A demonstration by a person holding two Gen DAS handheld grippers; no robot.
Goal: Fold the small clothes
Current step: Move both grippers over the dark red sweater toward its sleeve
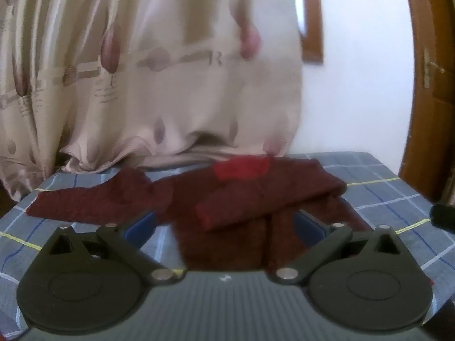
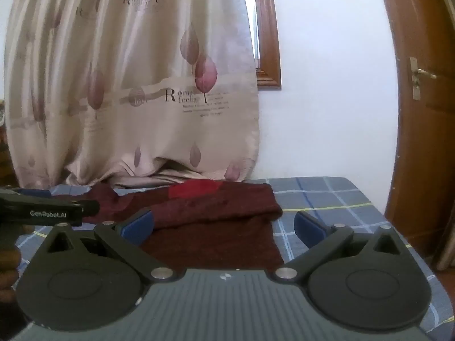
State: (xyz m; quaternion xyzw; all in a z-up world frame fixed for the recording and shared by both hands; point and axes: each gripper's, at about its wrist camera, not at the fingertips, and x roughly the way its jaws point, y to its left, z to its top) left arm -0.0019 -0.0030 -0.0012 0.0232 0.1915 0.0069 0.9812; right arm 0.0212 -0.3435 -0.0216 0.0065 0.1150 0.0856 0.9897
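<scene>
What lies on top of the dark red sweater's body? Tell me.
One sleeve is folded across the sweater; the other sleeve lies spread on the checked sheet. The sweater front beneath the fold is hidden.

Place: a room in a home, likely a bedroom.
Surface: a blue checked sheet (image 2: 327, 196) is covering a padded, bed-like top.
Window side: a beige curtain (image 2: 136, 85) printed with pink leaves and lettering is hanging down onto it, beside a wooden window frame (image 2: 270, 42).
Wall: plain white.
Door: a brown wooden door (image 2: 426, 99) with a metal handle is standing at the right.
</scene>
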